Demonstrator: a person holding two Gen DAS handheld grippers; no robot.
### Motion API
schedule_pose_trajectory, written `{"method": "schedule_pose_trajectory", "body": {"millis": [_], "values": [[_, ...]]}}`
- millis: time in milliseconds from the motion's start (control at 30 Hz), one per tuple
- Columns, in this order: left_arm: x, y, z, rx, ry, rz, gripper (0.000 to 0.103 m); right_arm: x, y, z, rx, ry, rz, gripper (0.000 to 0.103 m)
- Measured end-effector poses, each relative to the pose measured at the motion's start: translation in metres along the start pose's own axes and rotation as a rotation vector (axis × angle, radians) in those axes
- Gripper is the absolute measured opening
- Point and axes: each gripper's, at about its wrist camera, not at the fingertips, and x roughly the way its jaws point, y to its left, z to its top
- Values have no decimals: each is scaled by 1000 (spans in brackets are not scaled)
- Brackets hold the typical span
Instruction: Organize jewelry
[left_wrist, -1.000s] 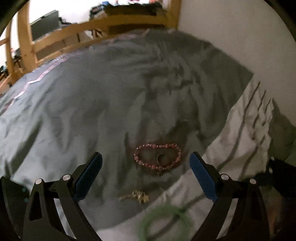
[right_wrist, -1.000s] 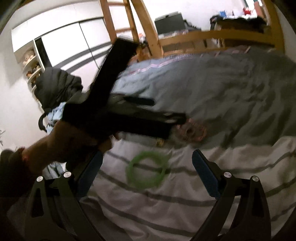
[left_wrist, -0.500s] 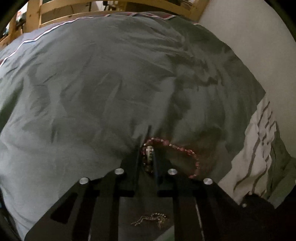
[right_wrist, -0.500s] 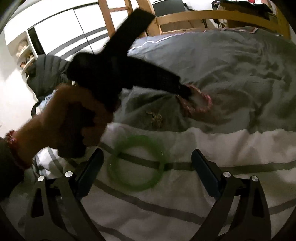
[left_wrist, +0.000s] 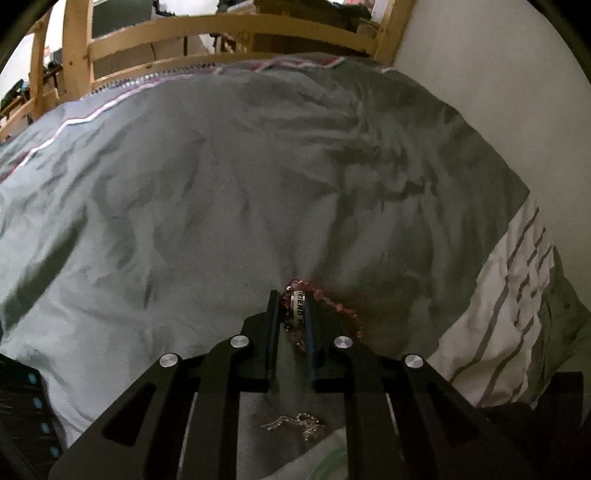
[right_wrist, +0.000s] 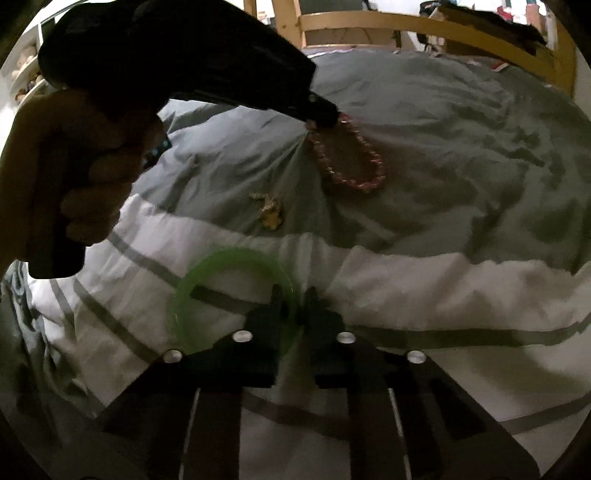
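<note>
My left gripper (left_wrist: 293, 306) is shut on a pink bead bracelet (left_wrist: 345, 315), and a silver lettered band (left_wrist: 298, 309) is pinched with the beads. In the right wrist view that left gripper (right_wrist: 325, 115) holds the near end of the bracelet (right_wrist: 356, 162), whose loop trails on the grey duvet. My right gripper (right_wrist: 293, 300) has its jaws closing on the right rim of a green bangle (right_wrist: 207, 280), with the pads pressing on it. The bangle lies on the striped white sheet. A small gold chain piece (right_wrist: 269, 211) lies loose between the two grippers and also shows under the left gripper's frame (left_wrist: 295, 430).
A rumpled grey duvet (left_wrist: 184, 221) covers most of the bed, and a striped white sheet (right_wrist: 443, 295) covers its near edge. A wooden bed rail (left_wrist: 221, 29) runs along the far side. A pale wall (left_wrist: 498, 92) borders the right. A person's hand (right_wrist: 74, 177) grips the left tool.
The left gripper shut on the pink bracelet and drew it sideways, stretching the loop. The right gripper came down over the green bangle and closed on its rim.
</note>
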Motion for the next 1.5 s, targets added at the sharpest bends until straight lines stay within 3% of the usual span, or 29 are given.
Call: {"method": "schedule_pose_trajectory", "body": {"millis": [367,767,867,967,1000,1067,1100,1133,1300,1433,1500], "values": [[-35,18,11,-74,-65,-26,7,-22,-14,5,8,-128,-69,10],[-55,20,14,-98,-89,-54,7,-57,-28,13,84,-283,-67,11],[-54,15,14,-80,-88,-42,7,-63,-28,14,85,-308,-69,11],[-45,10,11,-35,-71,26,7,-65,-28,16,84,-317,-61,11],[-38,9,9,-18,-54,47,9,-65,-28,15,84,-316,-62,11],[-21,9,3,-1,-23,83,28,-64,-28,15,84,-307,-58,11],[-13,10,0,2,-10,103,44,-63,-29,15,85,-304,-55,11],[-1,11,-4,8,7,125,50,-64,-29,15,86,-304,-53,11],[37,20,-17,-1,98,145,49,-66,-31,16,91,-310,-47,12],[33,30,-16,-43,91,103,16,-67,-34,16,106,-312,-40,12],[28,33,-14,-55,83,91,12,-67,-35,16,115,-311,-38,12]]}}
